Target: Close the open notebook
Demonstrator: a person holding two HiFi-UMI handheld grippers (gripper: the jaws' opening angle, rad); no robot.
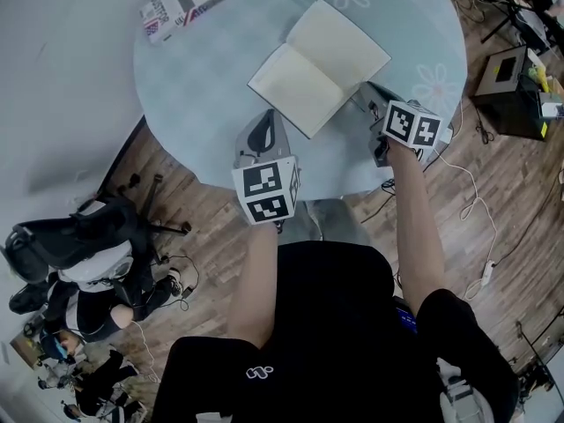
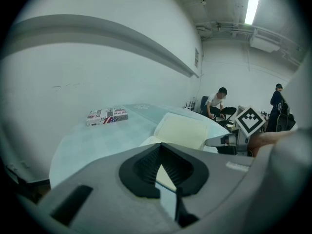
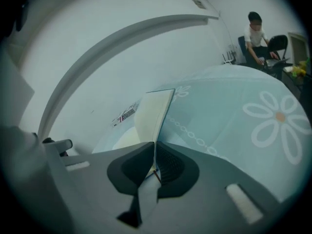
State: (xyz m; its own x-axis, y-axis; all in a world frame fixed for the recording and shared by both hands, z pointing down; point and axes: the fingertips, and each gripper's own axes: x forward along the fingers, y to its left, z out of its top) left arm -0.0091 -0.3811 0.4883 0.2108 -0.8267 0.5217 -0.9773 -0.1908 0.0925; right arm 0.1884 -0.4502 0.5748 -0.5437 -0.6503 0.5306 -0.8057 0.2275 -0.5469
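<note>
A flag-printed box [image 1: 183,4] lies at the far left of the round worktop [image 1: 198,95]. The left gripper [image 1: 263,132] hovers with its jaws together on nothing, just beside the open notebook [image 1: 319,64] lying mid-worktop. The right gripper [image 1: 374,104] has its jaws pinched on the near corner of the notebook's right leaf. The leaf looks light and thin and will likely flex. A hold on its outer edge should swing it over the spine.
</note>
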